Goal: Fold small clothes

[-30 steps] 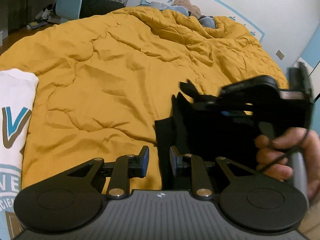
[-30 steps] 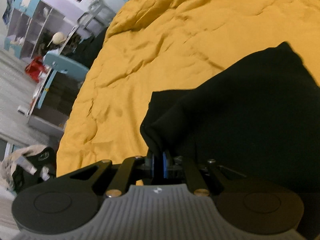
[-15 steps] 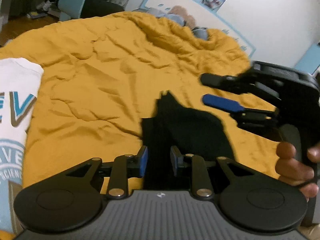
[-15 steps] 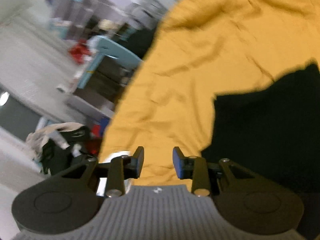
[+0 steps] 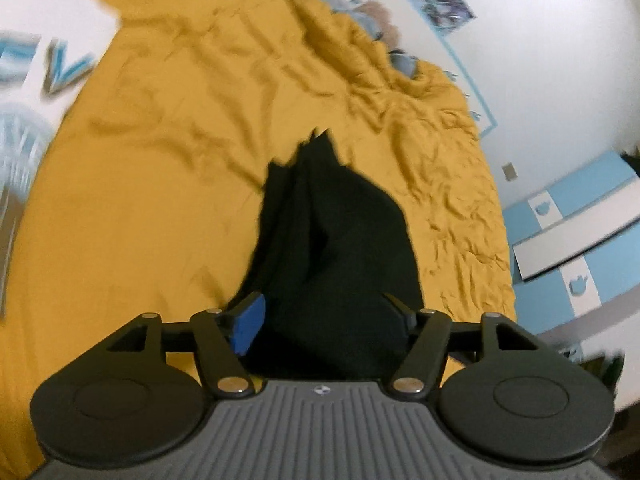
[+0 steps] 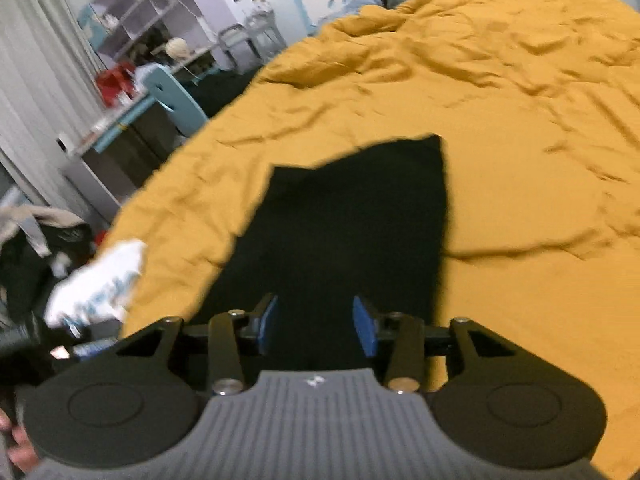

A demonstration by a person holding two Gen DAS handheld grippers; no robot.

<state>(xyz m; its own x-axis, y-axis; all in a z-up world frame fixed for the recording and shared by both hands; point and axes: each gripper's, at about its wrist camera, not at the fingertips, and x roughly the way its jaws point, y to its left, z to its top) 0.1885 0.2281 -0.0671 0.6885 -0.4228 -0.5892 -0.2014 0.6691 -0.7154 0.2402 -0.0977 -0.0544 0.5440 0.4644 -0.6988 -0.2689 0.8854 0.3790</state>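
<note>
Black garment [image 5: 332, 248] lies on the bed's mustard-yellow duvet [image 5: 160, 184], folded into a narrow stack with layered edges and a pointed far corner in the left wrist view; in the right wrist view the same black garment [image 6: 344, 224] reads as a flat, roughly rectangular dark panel with a stepped far edge. No detail visible in the dark fabric. White printed shirt [image 5: 44, 60] sits at the bed's left edge, well apart from the black piece, blurred. Left tongs [image 5: 326, 320] are spread wide and opening, blue pad on the left finger visible, near end of the garment lying between the fingers, pads not pressing it; released. Right tongs [image 6: 316, 322] are partly spread and opening, both blue pads showing, black fabric seen between them but not pinched; released. Both tongs point downward at a slant over the near end of the garment. Part of a hand [image 6: 18, 446] shows at the lower left edge of the right wrist view.
</note>
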